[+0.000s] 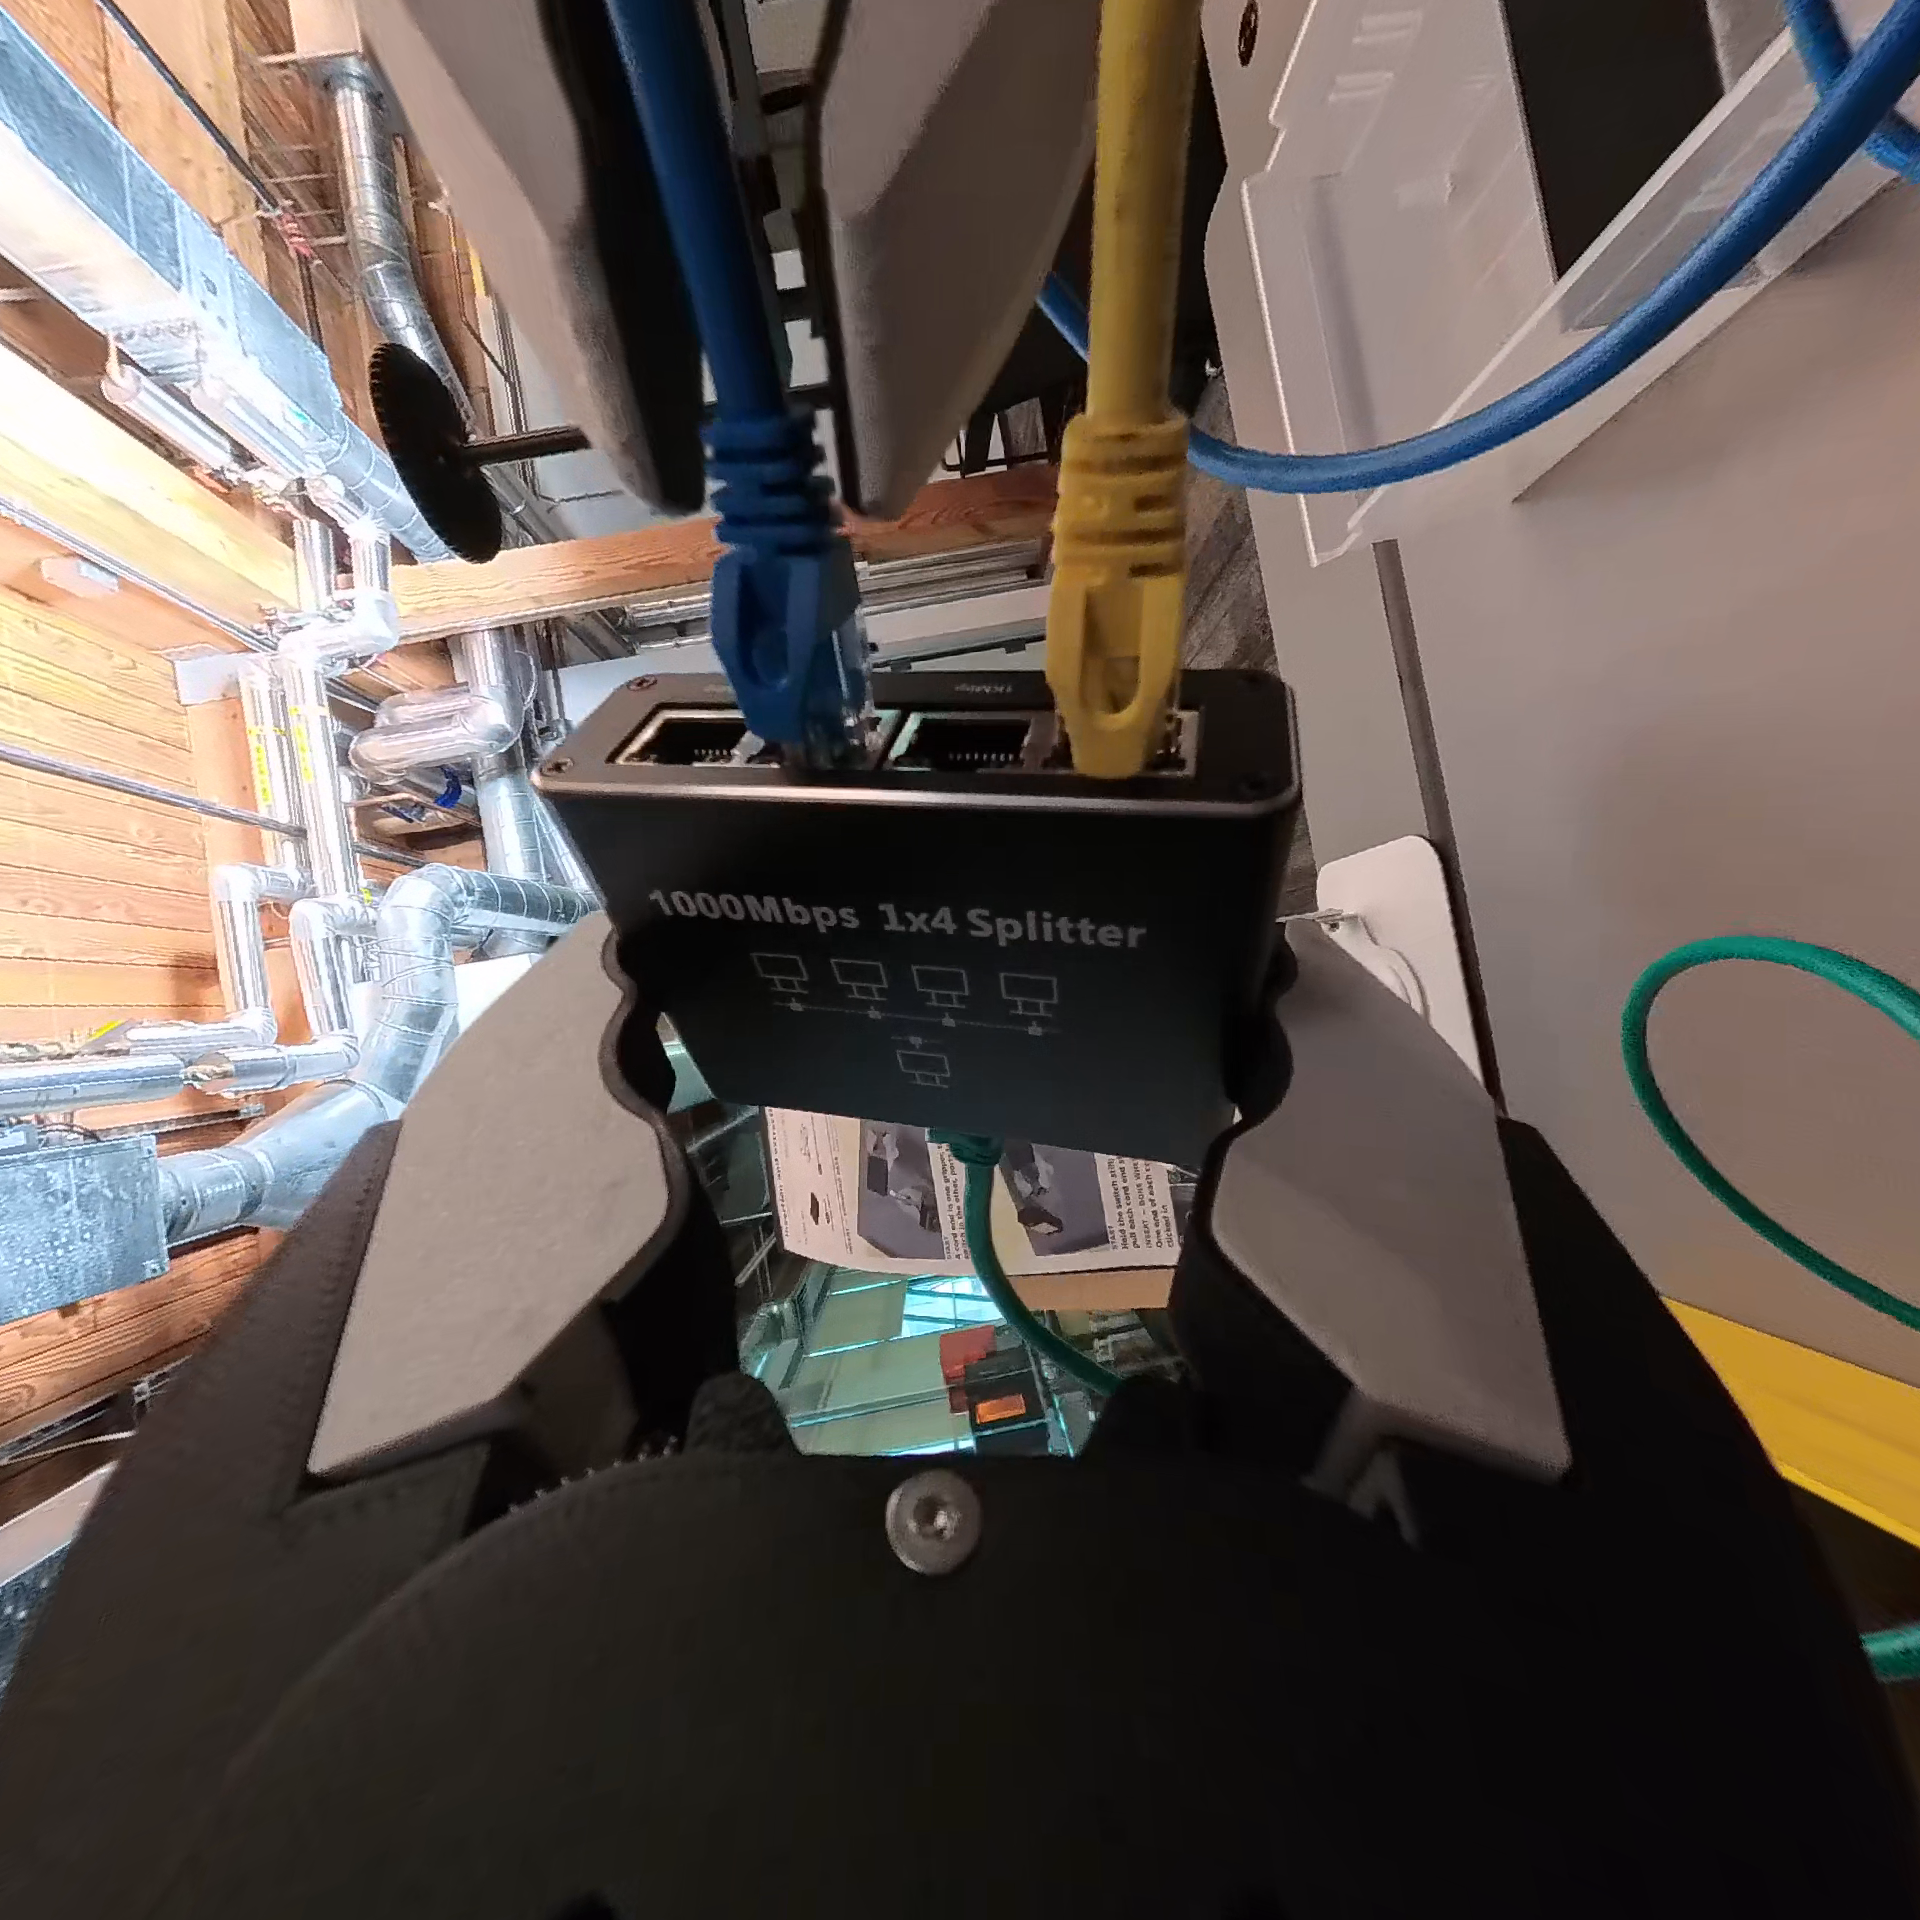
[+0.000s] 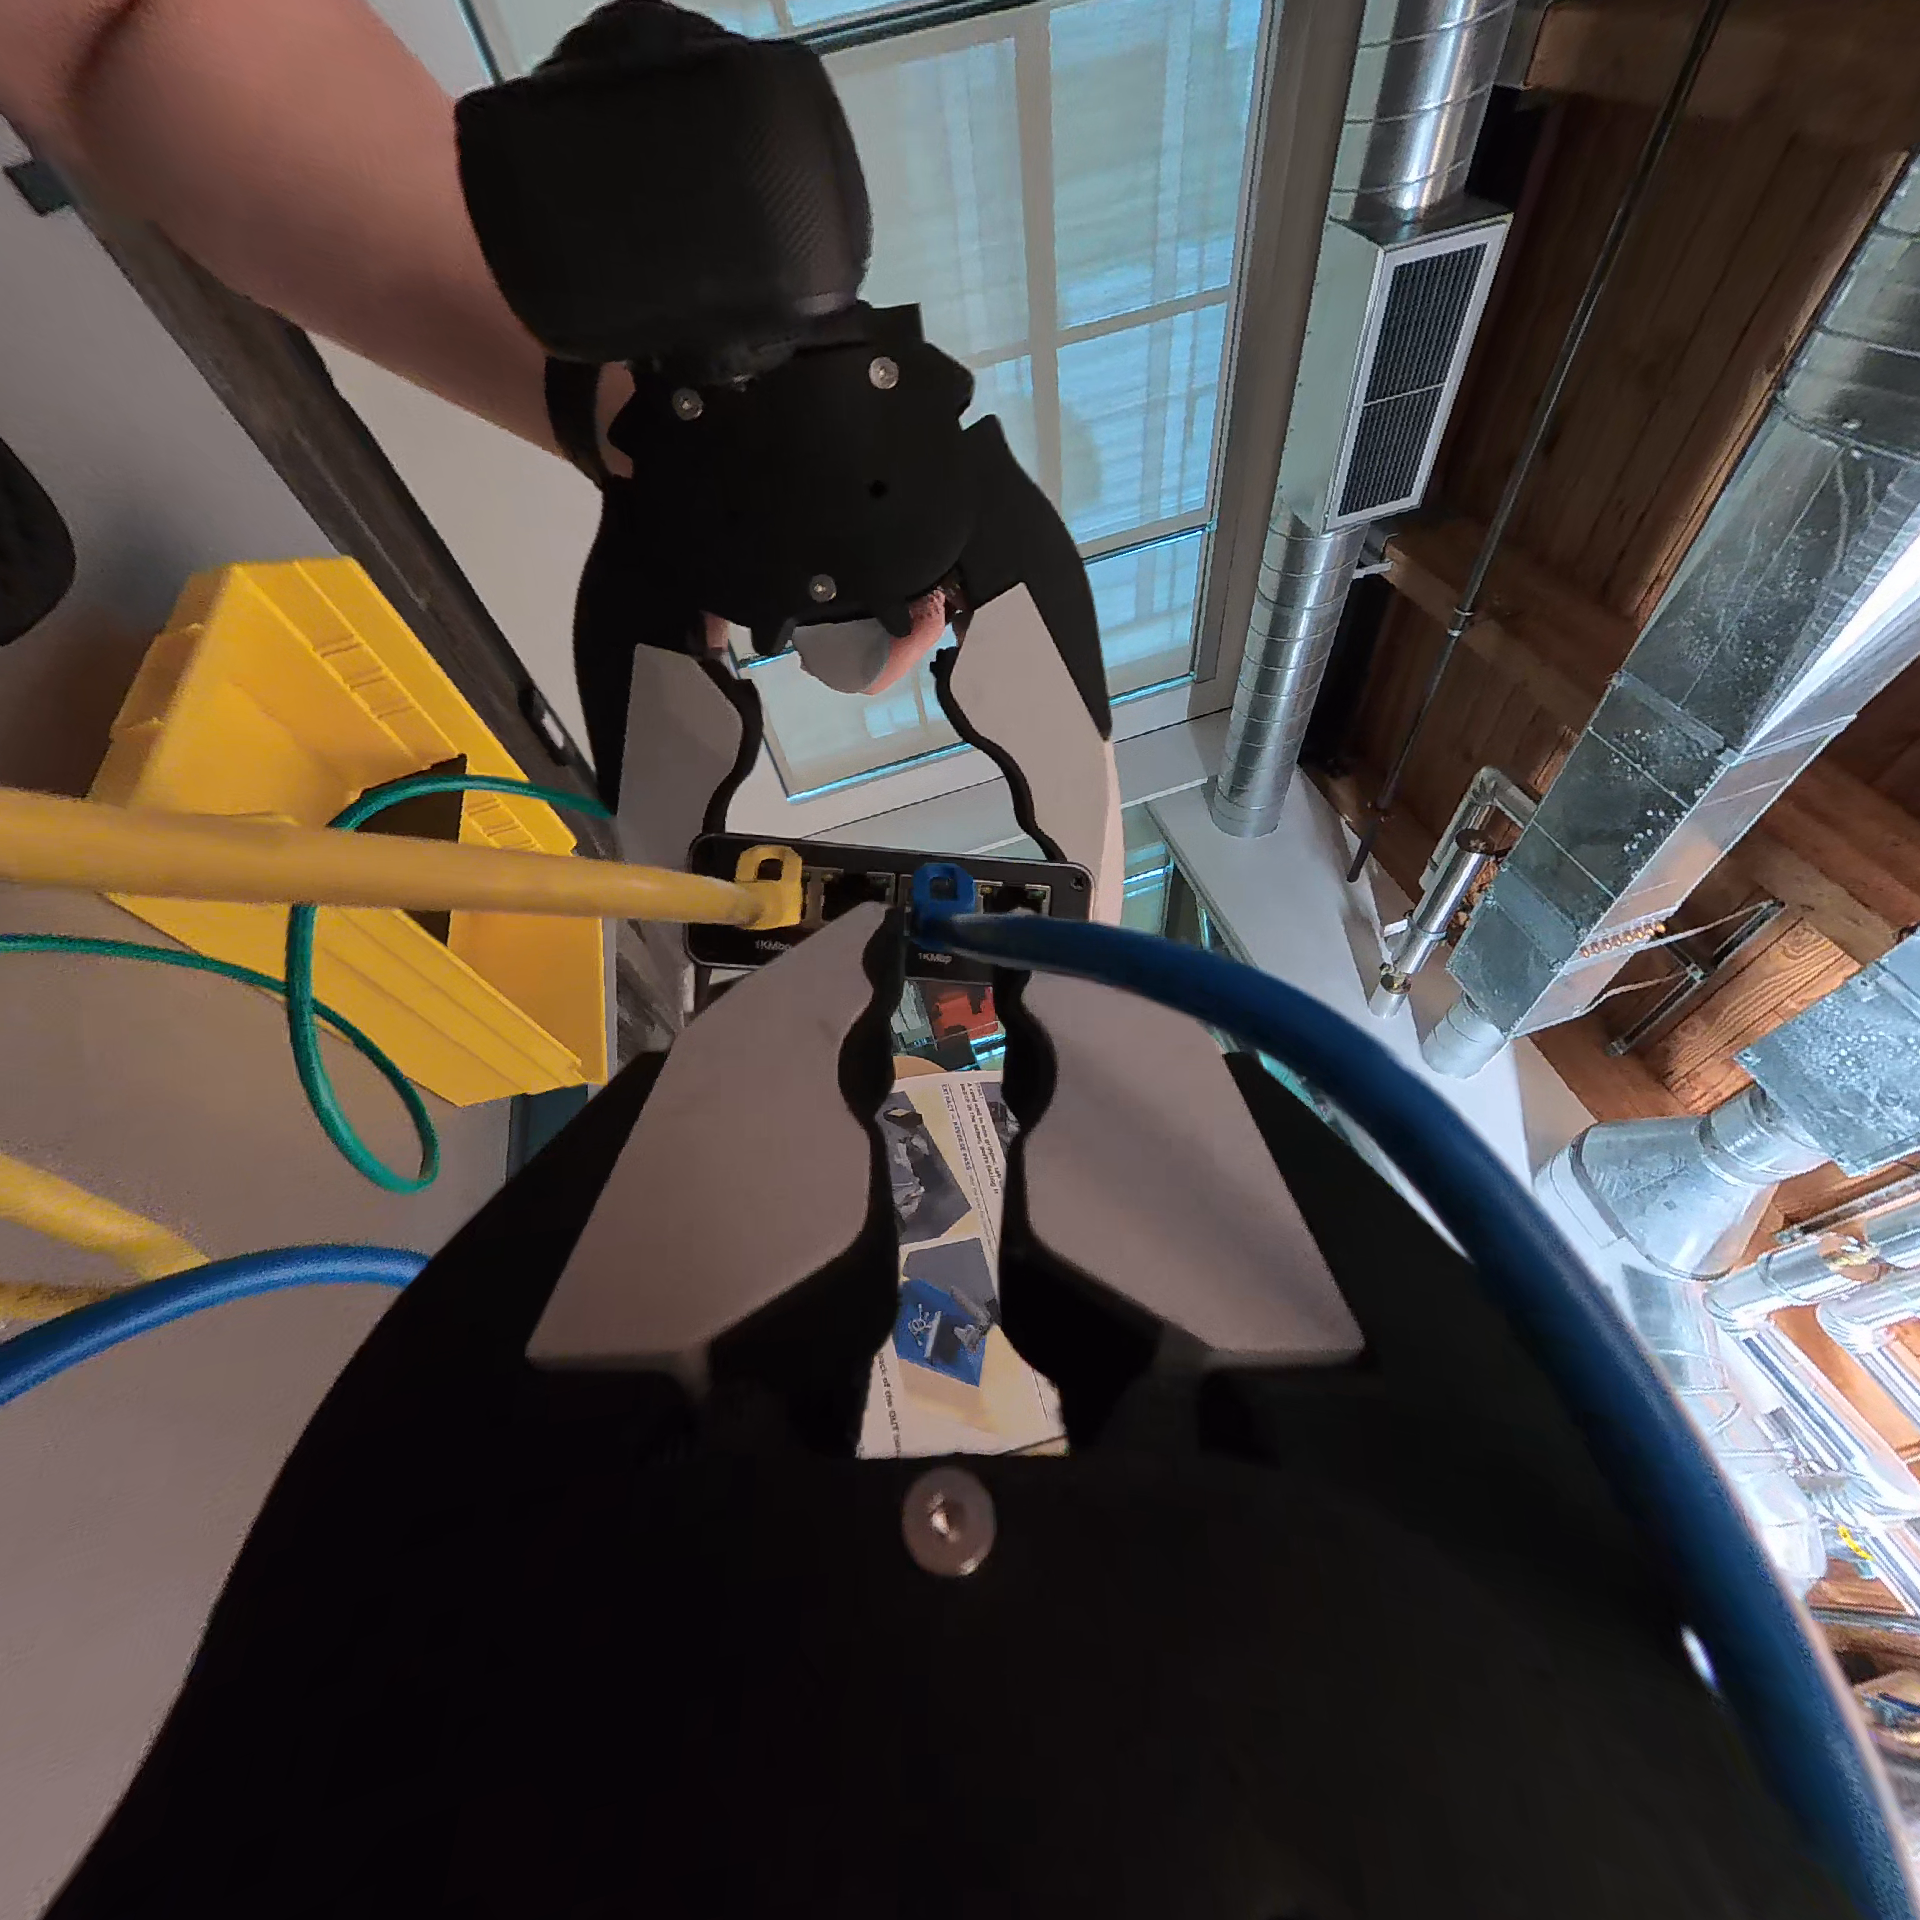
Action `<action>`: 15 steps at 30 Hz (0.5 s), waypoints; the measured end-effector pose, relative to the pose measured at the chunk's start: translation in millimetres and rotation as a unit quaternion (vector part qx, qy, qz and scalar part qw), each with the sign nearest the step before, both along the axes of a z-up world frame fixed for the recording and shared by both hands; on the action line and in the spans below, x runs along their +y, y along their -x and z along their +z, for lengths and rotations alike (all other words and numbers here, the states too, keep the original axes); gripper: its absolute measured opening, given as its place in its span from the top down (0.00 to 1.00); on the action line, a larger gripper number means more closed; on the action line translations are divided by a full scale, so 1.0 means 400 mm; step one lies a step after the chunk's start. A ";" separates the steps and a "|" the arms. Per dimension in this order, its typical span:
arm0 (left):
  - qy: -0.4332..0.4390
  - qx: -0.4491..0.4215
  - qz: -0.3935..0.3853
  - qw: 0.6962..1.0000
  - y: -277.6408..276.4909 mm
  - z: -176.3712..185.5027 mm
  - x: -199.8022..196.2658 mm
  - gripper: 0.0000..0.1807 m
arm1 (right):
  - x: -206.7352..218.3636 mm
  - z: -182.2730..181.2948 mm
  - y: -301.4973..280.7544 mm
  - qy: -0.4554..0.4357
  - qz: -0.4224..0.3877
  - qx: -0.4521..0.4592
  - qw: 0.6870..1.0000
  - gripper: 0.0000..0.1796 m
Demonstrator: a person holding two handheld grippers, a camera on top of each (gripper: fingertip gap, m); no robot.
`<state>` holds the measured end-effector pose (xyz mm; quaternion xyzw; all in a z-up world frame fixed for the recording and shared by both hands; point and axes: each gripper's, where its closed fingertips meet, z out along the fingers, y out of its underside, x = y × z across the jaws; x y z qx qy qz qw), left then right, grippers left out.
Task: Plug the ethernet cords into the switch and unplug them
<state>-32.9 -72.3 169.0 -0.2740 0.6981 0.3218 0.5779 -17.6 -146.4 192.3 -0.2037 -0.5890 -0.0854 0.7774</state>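
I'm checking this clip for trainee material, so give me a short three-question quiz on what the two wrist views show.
1. True or false: the left gripper's jaws clamp the black metal switch box by its sides.
2. In the switch box's four-port row, how many ports have no plug at them?
3. Which cord sits in an end port of that row?
A. the yellow ethernet cord
B. the blue ethernet cord
C. the thin green cord

Key: 1 true; 2 two; 3 A.
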 end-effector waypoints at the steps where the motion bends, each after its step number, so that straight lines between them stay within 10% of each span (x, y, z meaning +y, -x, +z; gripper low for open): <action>1: -0.001 0.002 0.000 1.000 0.002 -0.002 0.000 0.40 | -0.001 -0.003 0.001 -0.003 -0.001 -0.005 1.000 0.91; 15: 0.045 0.085 -0.011 0.995 0.016 -0.058 -0.017 0.40 | 0.046 -0.030 0.019 -0.169 -0.165 -0.081 0.968 0.72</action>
